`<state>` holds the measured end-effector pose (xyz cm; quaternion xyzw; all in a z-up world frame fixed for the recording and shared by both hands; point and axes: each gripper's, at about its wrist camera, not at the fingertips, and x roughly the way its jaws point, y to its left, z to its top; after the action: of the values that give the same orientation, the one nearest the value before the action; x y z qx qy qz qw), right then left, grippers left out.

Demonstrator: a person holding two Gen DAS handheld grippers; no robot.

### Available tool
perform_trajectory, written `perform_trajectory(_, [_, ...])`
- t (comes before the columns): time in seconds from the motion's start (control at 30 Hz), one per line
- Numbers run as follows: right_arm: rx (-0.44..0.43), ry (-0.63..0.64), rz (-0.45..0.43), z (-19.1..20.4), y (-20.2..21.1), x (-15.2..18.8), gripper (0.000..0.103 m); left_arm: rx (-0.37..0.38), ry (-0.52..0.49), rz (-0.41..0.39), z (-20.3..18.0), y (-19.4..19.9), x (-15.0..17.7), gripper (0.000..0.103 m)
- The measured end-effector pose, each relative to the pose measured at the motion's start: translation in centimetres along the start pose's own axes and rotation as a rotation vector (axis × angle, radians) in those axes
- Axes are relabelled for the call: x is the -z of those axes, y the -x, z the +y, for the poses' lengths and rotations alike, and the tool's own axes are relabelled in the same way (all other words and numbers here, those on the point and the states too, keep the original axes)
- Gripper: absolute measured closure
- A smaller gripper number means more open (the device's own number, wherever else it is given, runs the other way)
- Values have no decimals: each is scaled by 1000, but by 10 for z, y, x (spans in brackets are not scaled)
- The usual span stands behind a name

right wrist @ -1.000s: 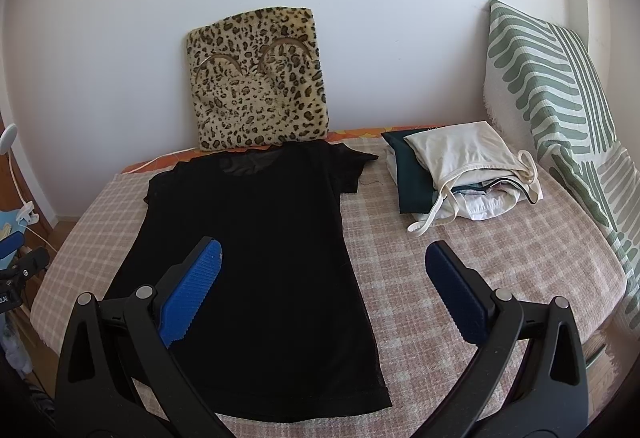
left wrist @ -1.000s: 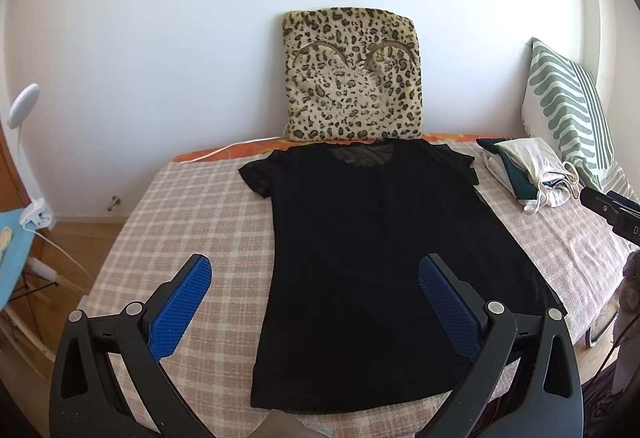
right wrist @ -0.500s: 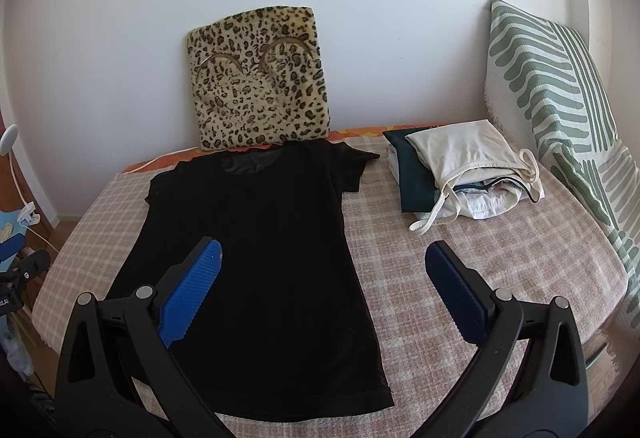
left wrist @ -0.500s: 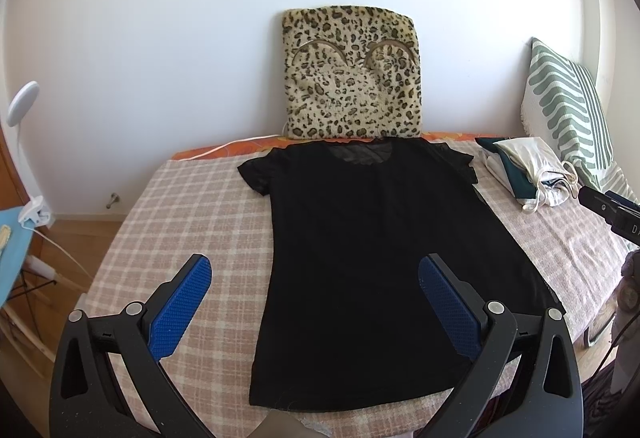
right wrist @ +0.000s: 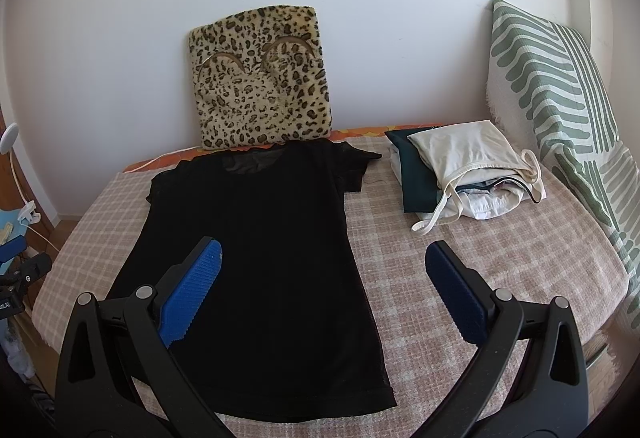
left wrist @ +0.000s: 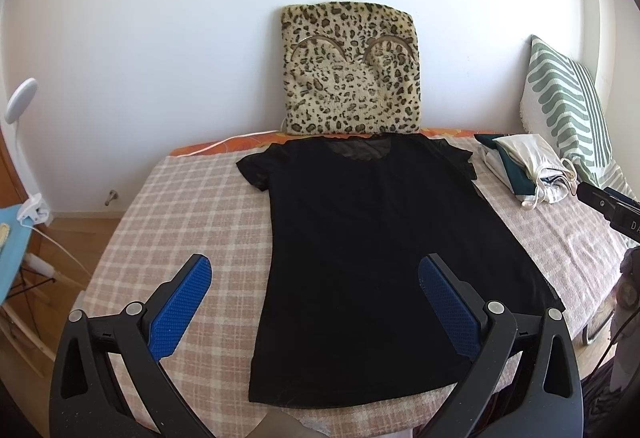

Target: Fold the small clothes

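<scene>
Left wrist view: the left gripper [left wrist: 314, 302] hovers above the near end of the bed [left wrist: 192, 206], jaws spread wide and empty. A black T-shirt [left wrist: 372, 238] lies flat and face down on the checked cover, neck toward the leopard cushion [left wrist: 350, 68] at the wall, hem at the near edge. Far right, a bit of the right gripper [left wrist: 610, 204] shows, with the letters "DA" legible before the frame cuts them off.

Right wrist view: the right gripper [right wrist: 320, 290] hangs over the shirt's right side, jaws released, holding nothing. A pile of folded clothes [right wrist: 460, 170] sits just beside the right sleeve, before a striped pillow [right wrist: 556, 94].

Folding looks not yet begun. The next move likely calls for each gripper to drop and pinch a sleeve or hem corner, catching both thin layers.
</scene>
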<state>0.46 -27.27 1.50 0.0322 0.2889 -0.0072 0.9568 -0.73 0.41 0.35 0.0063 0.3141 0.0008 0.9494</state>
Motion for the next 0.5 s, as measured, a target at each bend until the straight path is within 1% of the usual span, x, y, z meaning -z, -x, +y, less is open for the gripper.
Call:
perform_trajectory(0.07, [0, -1, 0, 0, 0, 0, 0, 15, 15, 20, 5, -3, 1, 0])
perform_trajectory(0.13, [0, -1, 1, 0, 0, 0, 0, 50, 38, 58, 10, -9, 2, 0])
perform_trajectory(0.27, [-1, -1, 1, -2, -1, -1, 0, 82, 109, 110, 29, -19, 6, 0])
perform_trajectory(0.37, [-5, 1, 0, 0, -7, 2, 0, 52, 129, 121, 38, -21, 10, 0])
perform_trajectory(0.4, [-5, 4, 0, 9, -5, 5, 0, 53, 132, 124, 41, -22, 11, 0])
perform_trajectory(0.5, [-11, 6, 4, 18, -8, 5, 0, 54, 128, 143, 45, -27, 15, 1])
